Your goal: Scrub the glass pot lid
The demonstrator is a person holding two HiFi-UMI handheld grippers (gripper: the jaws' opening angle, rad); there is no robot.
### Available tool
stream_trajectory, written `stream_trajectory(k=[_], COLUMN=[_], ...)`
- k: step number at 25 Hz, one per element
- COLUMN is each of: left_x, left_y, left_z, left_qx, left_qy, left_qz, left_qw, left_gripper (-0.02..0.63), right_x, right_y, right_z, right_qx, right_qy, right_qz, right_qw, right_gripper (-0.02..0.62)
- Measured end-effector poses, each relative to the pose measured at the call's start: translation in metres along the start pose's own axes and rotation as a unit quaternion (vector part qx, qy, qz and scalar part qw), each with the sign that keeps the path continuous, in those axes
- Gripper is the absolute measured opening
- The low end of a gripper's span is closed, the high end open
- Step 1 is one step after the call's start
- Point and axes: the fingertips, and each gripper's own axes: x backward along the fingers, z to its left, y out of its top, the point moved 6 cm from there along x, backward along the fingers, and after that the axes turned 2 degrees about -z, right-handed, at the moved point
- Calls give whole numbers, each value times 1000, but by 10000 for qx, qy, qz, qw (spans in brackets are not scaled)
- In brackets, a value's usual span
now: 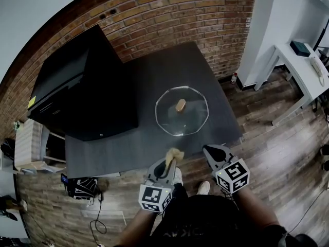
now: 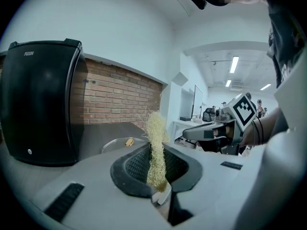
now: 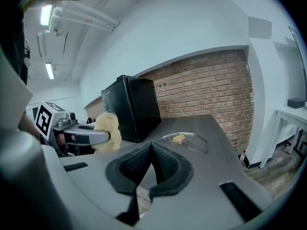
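A round glass pot lid with a tan knob lies flat on the dark grey table; it also shows far off as the lid and the lid. My left gripper is shut on a pale fibrous scrubber, held just off the table's near edge. The scrubber stands up between the jaws. My right gripper hangs beside it, shut with nothing in it, jaw tips touching. Both are short of the lid.
A black mini fridge takes up the table's left part, against a brick wall. A white desk stands at the right. Wooden floor lies under me, with a black box and cables at the lower left.
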Motion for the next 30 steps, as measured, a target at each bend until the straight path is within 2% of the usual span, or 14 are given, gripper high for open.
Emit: stream_trajectory(k=[12, 30], left_x=[3, -3], left_y=[8, 6], left_z=[4, 9], left_qx=[-128, -48], left_qy=[77, 144], left_qz=[-10, 25], left_qw=[9999, 9999], left_gripper=[58, 58], right_x=[-8, -18], right_y=[2, 1], right_z=[1, -4], right_qx=[-87, -125], right_qy=[111, 178], right_qz=[-9, 65], right_qw=[9999, 9997], right_gripper=[18, 18])
